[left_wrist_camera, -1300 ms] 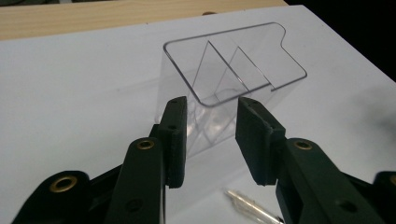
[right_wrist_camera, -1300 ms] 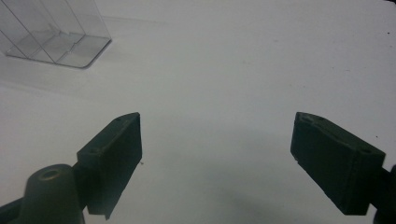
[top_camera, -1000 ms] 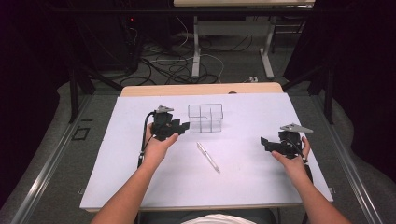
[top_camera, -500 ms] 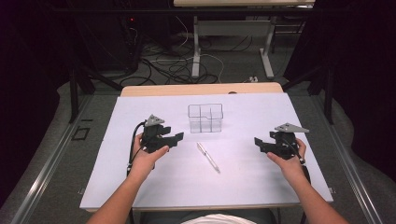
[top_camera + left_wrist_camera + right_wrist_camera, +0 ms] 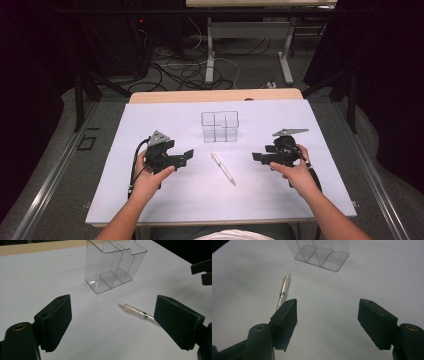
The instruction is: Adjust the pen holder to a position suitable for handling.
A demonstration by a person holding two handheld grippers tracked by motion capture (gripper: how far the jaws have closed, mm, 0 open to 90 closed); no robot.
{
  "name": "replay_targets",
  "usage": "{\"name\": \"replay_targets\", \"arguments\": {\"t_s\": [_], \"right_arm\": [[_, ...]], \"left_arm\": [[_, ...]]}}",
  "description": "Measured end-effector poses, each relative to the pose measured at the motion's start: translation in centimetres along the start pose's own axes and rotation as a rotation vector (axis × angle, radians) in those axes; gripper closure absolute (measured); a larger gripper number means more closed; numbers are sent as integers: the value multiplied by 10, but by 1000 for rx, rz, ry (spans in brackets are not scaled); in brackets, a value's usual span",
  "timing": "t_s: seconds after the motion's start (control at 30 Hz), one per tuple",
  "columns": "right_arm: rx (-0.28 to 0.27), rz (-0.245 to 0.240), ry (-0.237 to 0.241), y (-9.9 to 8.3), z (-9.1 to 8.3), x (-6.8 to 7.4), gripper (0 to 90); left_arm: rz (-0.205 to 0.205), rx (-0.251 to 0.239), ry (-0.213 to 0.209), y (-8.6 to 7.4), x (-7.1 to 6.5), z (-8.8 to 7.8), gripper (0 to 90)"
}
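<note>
Two claws flank a clear pen (image 5: 222, 168) lying flat mid-bench, its long axis running from near the clear divided organizer (image 5: 220, 126) diagonally toward the near edge and the right side. Left claw (image 5: 186, 156) has just been opening, jaws apart and empty. Right claw (image 5: 256, 158), just closing, stands apart and empty too.
</note>
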State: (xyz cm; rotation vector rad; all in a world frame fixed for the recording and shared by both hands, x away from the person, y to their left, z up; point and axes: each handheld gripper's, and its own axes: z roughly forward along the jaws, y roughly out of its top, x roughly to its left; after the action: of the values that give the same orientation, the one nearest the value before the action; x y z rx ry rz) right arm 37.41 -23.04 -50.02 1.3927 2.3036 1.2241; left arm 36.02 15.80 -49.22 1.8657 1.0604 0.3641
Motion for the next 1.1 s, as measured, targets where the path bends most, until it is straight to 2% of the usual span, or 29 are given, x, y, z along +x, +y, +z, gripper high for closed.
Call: {"name": "replay_targets", "arguments": {"t_s": [0.07,0.13,0.27,0.33,0.37,0.5,0.6,0.63,0.7,0.73,0.77,0.8,0.83,0.87,0.97,1.0,1.03,1.07,1.1], "right_arm": [[20,-13,-5,5,5,5,324],[34,-6,3,8,10,9,350],[61,-19,34,14,21,19,413],[84,-41,45,16,27,25,444],[97,-43,55,16,31,28,445],[137,-70,85,17,42,38,458],[174,-84,100,19,49,44,463],[156,-78,117,19,52,47,470],[229,-101,135,22,53,52,481],[240,-113,158,23,56,54,494],[223,-96,181,22,60,57,500],[282,-96,173,25,60,60,510],[271,-118,181,25,63,61,527],[322,-118,174,27,64,65,542],[350,-119,159,30,68,70,583],[328,-92,159,28,72,73,593],[305,-91,157,27,75,74,597],[376,-90,139,30,74,75,609],[386,-106,136,31,75,75,623]], "left_arm": [[-7,-18,13,-2,1,0,93],[-7,-14,10,-3,4,0,5],[-5,2,29,-6,7,0,1],[-5,-7,31,-8,7,0,1],[5,5,30,-8,8,-1,1],[32,-5,25,-12,9,0,1],[51,14,10,-14,9,2,1],[62,19,9,-15,9,3,1],[57,19,10,-17,9,5,1],[54,19,7,-17,9,6,1],[55,29,3,-18,9,6,1],[56,31,3,-18,9,7,1],[55,25,4,-18,10,7,2],[53,21,5,-18,10,7,1],[38,20,0,-18,10,6,2],[38,22,1,-18,11,6,2],[33,13,7,-19,11,7,2],[31,13,7,-19,11,7,3],[30,17,8,-19,12,7,3]]}}
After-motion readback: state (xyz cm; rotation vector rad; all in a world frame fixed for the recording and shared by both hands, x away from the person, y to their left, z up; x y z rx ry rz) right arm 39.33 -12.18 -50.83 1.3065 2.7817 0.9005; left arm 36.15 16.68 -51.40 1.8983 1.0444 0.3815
